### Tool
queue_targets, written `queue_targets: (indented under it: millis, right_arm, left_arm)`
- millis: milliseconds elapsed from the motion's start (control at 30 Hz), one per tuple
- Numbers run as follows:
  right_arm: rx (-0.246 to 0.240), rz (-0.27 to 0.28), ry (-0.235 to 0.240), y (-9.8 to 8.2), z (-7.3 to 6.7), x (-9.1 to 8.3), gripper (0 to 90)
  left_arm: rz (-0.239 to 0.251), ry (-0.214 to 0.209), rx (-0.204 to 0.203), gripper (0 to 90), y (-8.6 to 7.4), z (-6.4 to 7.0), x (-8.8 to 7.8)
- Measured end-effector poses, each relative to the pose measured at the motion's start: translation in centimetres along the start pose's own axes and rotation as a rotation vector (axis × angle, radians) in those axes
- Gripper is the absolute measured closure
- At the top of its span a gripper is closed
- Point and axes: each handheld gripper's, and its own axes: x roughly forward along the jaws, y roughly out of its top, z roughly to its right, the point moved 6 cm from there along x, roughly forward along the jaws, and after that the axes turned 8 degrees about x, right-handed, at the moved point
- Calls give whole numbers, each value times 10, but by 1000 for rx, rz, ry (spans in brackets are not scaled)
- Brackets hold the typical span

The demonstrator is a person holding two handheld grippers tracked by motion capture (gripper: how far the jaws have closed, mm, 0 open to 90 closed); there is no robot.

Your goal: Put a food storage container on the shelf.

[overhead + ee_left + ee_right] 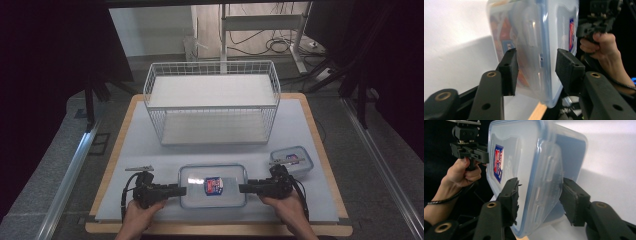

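While both tongs flank it, the clear lidded food container [213, 186] lies flat on the desk [150, 150] near the front edge.

Its long axis runs left to right across the desk, lid up, with the red-and-blue label [213, 185] at the lid's middle. The left tongs [183, 190] point right at its left short end, the right tongs [242, 188] point left at its right short end. In the left gripper view the jaws straddle the end latch, pads just beside it with slight gaps, so apart; the right gripper view shows the same for the right tongs. A smaller lidded container [292, 160] sits just behind the right tongs, and a white wire basket [212, 102] stands farther back.
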Motion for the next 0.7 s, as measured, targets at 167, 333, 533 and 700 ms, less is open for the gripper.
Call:
queue_targets:
  millis: [167,333,533,700]
  right_arm:
    - [-24,36,-23,3,-2,0,531]
    - [-42,54,-35,7,-4,-1,530]
    - [-94,79,-78,16,-11,-5,501]
    - [-99,90,-79,21,-13,-7,500]
  left_arm:
    - [21,44,25,543,7,-1,2]
    - [25,70,47,533,13,1,2]
    - [28,111,116,533,29,12,-1]
    - [30,131,131,529,38,14,-1]
